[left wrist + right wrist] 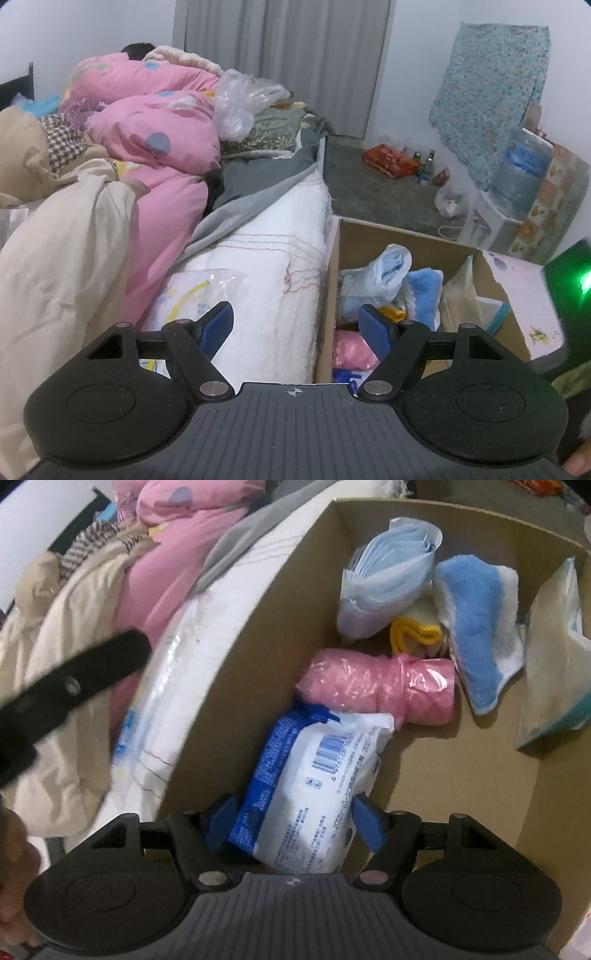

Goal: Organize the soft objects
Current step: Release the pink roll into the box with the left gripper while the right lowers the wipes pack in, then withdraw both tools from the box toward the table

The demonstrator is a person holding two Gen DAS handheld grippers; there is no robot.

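Observation:
My right gripper [293, 819] is shut on a blue and white tissue pack [317, 768], held low inside the cardboard box [258, 627]. Beyond the pack in the box lie a pink roll of bags [388, 686], a bag of blue masks [388, 576], a blue and white cloth [476, 635], a yellow cloth [413, 635] and a white packet [550, 664]. My left gripper [297, 325] stands open and holds nothing, over the white blanket [266, 258] at the bed's edge, beside the box [406, 230]. A clear plastic package [195, 295] lies on the bed beside its left finger.
Pink duvet [155, 140] and cream duvet [66, 251] are piled on the bed, with a person's head [138, 50] at the far end. A crumpled clear bag [240, 99] rests on a pillow. On the floor stand a red bag [391, 158], bottles and a water jug [521, 173].

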